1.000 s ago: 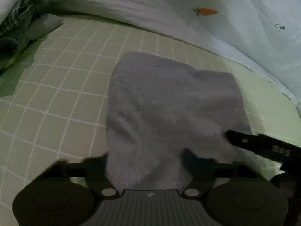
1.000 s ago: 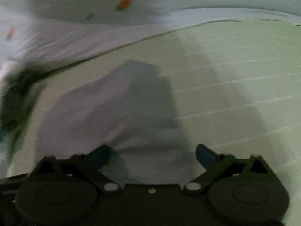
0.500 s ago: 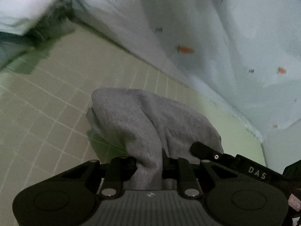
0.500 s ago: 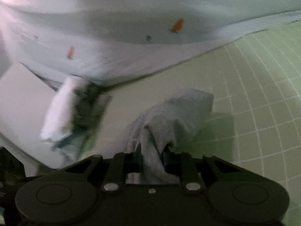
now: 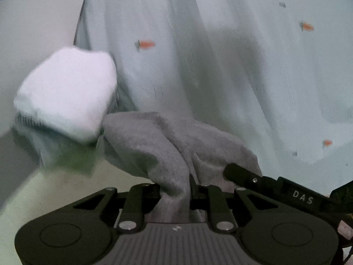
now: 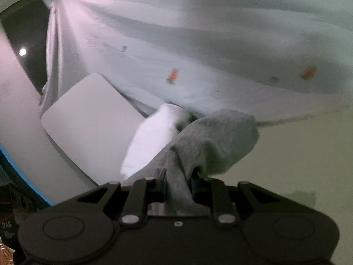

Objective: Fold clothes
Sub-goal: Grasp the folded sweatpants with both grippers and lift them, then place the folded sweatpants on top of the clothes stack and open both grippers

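A grey fleecy garment [image 5: 154,145] hangs bunched from both grippers, lifted off the green checked sheet [image 5: 72,187]. My left gripper [image 5: 176,190] is shut on one edge of it, the cloth pinched between its fingers. In the right wrist view the same grey garment [image 6: 218,137] droops ahead, and my right gripper [image 6: 178,185] is shut on another edge. The right gripper's black body [image 5: 275,183] reaches into the left wrist view from the right, close beside the left one.
A pale blue quilt with small carrot prints [image 5: 220,55] rises behind the garment. A folded white cloth [image 5: 66,92] sits on a pile at the left, also the white cloth [image 6: 150,141] in the right view. A white bedside surface [image 6: 88,119] lies at left there.
Both grippers closed on the grey garment, which lay flat on the sheet, and rose with it. The views tilted up from the sheet toward the quilt.
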A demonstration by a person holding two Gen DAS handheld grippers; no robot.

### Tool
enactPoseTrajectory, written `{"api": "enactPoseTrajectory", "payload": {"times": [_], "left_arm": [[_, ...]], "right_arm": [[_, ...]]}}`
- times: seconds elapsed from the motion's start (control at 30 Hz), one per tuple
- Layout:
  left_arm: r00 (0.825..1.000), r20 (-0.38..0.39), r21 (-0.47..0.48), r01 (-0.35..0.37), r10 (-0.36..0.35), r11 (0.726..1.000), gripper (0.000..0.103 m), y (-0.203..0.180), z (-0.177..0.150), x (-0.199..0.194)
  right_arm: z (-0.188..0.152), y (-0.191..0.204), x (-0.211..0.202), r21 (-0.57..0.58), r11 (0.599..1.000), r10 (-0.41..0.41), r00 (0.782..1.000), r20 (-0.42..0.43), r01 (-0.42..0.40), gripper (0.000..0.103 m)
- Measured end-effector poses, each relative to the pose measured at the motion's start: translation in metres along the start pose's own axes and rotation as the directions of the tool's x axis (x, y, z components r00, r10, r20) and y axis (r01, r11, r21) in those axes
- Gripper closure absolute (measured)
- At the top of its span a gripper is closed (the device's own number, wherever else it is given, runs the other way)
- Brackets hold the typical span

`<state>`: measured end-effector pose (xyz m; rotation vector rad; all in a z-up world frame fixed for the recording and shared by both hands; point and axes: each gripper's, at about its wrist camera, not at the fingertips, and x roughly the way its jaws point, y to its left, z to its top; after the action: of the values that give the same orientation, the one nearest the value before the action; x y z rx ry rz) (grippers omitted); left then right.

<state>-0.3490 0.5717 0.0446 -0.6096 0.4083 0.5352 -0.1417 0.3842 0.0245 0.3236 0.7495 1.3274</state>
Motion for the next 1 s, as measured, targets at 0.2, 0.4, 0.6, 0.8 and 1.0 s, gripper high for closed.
{"api": "enactPoseTrajectory", "payload": {"times": [0.2,0.4,0.6,0.8,1.0], "left_arm": [[0.990,0.139,0.077,0.027,-0.037,0.997,0.084,0.075,0.117,-0.003],[0.977,0.214,0.097,-0.038,0.016,0.995,0.082,0.163,0.207,0.033],[0.953,0.037,0.024,-0.300,0.299,0.954,0.056,0.261,0.194,0.133],[0.955,0.034,-0.066,-0.292,0.295,0.954,0.008,0.297,0.151,0.144],[0.943,0.080,-0.090,-0.317,0.324,0.944,0.002,0.294,0.133,0.115]], "right_arm": [[0.054,0.070,0.099,-0.019,0.997,0.080,0.992,0.094,-0.079,0.083],[0.097,0.121,0.215,-0.044,0.996,0.088,0.985,0.150,-0.082,0.083],[0.083,0.096,0.348,-0.009,0.989,-0.150,0.989,0.008,0.150,0.070],[0.064,0.068,0.374,-0.032,0.960,-0.279,0.959,-0.044,0.278,0.030],[0.058,0.073,0.352,-0.174,0.923,-0.359,0.931,-0.068,0.343,0.013]]}}
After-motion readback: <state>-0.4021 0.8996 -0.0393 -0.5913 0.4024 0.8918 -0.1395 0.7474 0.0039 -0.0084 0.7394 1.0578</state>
